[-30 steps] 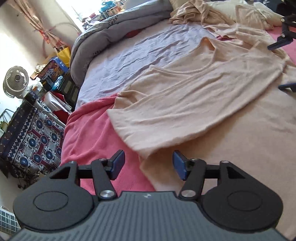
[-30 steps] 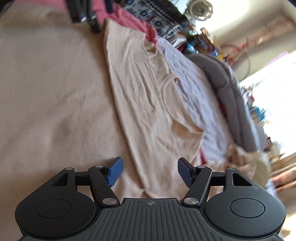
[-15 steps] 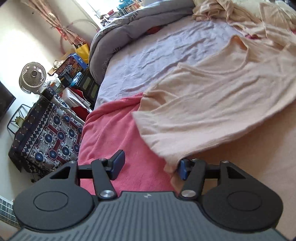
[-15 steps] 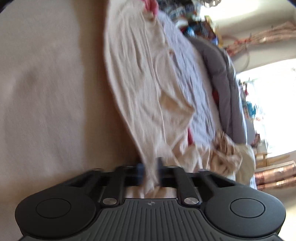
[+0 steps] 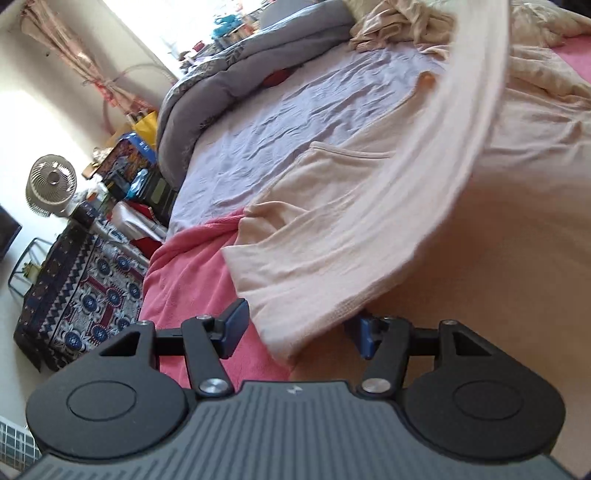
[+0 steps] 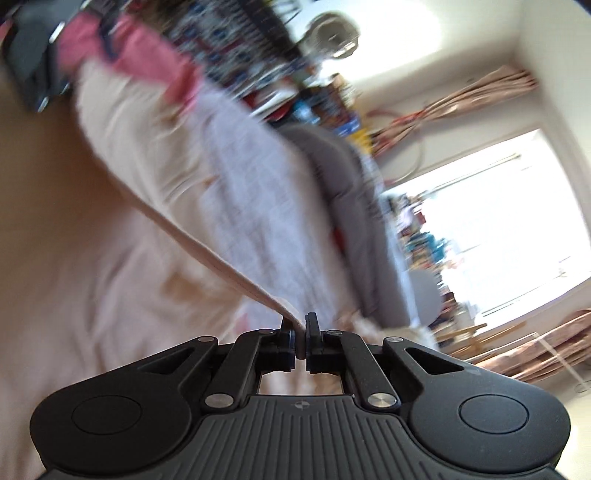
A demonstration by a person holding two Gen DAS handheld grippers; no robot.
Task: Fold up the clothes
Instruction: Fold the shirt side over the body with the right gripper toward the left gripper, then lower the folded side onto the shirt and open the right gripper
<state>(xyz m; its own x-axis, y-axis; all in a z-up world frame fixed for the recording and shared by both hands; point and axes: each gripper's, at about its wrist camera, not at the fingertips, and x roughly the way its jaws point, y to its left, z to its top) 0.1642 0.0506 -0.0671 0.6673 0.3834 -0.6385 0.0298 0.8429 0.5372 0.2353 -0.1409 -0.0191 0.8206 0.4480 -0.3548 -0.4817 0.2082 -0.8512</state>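
Note:
A beige T-shirt lies spread on the bed, over a beige blanket and a lilac sheet. My left gripper is open, its blue pads either side of the shirt's near corner. The shirt's far edge rises off the bed in a blurred band. My right gripper is shut on that edge of the shirt and holds it up, stretched taut. The right wrist view is motion-blurred; the left gripper shows there at top left.
A pink blanket covers the bed's near left corner. A grey duvet and a heap of beige clothes lie at the far end. A patterned cloth, a fan and boxes stand left of the bed.
My right gripper closed on the shirt's edge and lifted it off the bed. My left gripper moved up to the shirt's near corner and stayed open.

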